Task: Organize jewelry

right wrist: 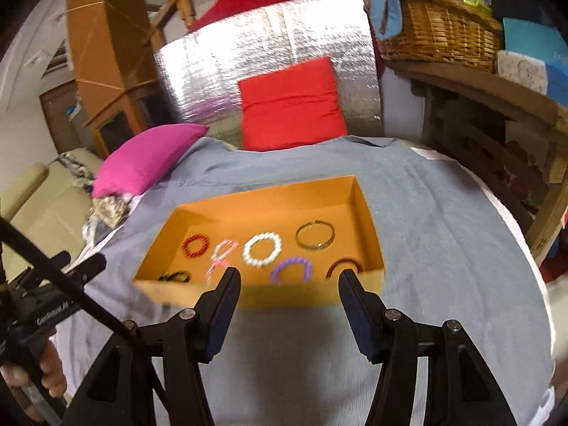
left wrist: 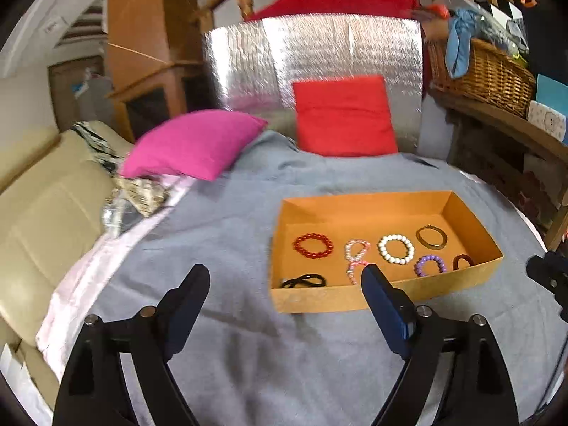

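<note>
An open orange cardboard box (left wrist: 355, 300) (right wrist: 309, 296) lies on a grey cloth. Inside lie a red bead bracelet (left wrist: 313, 245) (right wrist: 195, 246), a pink bead bracelet (left wrist: 356, 252) (right wrist: 223, 251), a white bead bracelet (left wrist: 396, 249) (right wrist: 262, 249), a gold bangle (left wrist: 431, 236) (right wrist: 315, 236), a purple bead bracelet (left wrist: 429, 265) (right wrist: 291, 269), a dark red bangle (left wrist: 462, 261) (right wrist: 343, 267) and a black hair tie (left wrist: 304, 280) (right wrist: 174, 277). My left gripper (left wrist: 285, 277) is open and empty, in front and left of the box. My right gripper (right wrist: 288, 280) is open and empty, just before the box's near wall.
A pink cushion (left wrist: 191, 143) (right wrist: 149, 158) and a red cushion (left wrist: 346, 115) (right wrist: 291, 104) lie behind the box, before a silver foil panel (left wrist: 248, 64). A wicker basket (left wrist: 486, 74) (right wrist: 440, 32) stands on a wooden shelf at right. A cream sofa (left wrist: 46, 206) is at left.
</note>
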`<state>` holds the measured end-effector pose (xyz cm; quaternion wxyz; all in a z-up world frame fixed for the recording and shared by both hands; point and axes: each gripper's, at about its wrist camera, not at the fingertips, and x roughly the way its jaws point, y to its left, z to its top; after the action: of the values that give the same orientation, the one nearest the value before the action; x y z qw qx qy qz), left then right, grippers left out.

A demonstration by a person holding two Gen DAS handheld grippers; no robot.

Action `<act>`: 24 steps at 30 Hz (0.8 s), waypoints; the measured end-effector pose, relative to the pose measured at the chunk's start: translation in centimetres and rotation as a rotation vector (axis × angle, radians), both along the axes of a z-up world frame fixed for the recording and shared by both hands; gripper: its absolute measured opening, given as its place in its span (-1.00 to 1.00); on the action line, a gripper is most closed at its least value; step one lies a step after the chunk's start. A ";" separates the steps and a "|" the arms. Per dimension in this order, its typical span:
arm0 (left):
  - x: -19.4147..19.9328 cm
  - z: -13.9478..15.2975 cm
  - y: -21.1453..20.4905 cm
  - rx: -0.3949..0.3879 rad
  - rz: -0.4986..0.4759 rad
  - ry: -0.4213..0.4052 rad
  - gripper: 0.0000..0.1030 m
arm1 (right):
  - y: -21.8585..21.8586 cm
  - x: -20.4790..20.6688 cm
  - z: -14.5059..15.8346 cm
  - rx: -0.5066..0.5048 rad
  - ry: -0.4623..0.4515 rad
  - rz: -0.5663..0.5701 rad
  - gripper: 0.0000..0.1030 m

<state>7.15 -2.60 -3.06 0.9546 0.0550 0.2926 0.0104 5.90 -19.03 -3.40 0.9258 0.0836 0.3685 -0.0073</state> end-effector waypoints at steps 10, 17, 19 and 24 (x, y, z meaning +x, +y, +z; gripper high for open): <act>-0.1 1.1 -0.4 0.014 -0.052 -0.023 0.70 | 2.4 -1.6 1.5 -0.050 -0.031 0.029 0.20; 0.7 1.0 -0.1 0.016 -0.051 -0.006 0.70 | 2.0 1.2 -0.3 -0.029 0.062 -0.015 0.20; 0.8 1.1 0.1 0.009 -0.047 -0.006 0.70 | 1.9 1.8 0.0 -0.020 0.066 -0.024 0.20; 1.1 1.1 0.6 0.002 -0.038 -0.007 0.70 | 2.4 2.8 1.6 -0.027 0.072 -0.021 0.21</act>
<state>8.21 -1.97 -1.91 0.9557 0.0612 0.2880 -0.0072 8.72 -16.63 -1.82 0.9128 0.0747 0.4008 -0.0248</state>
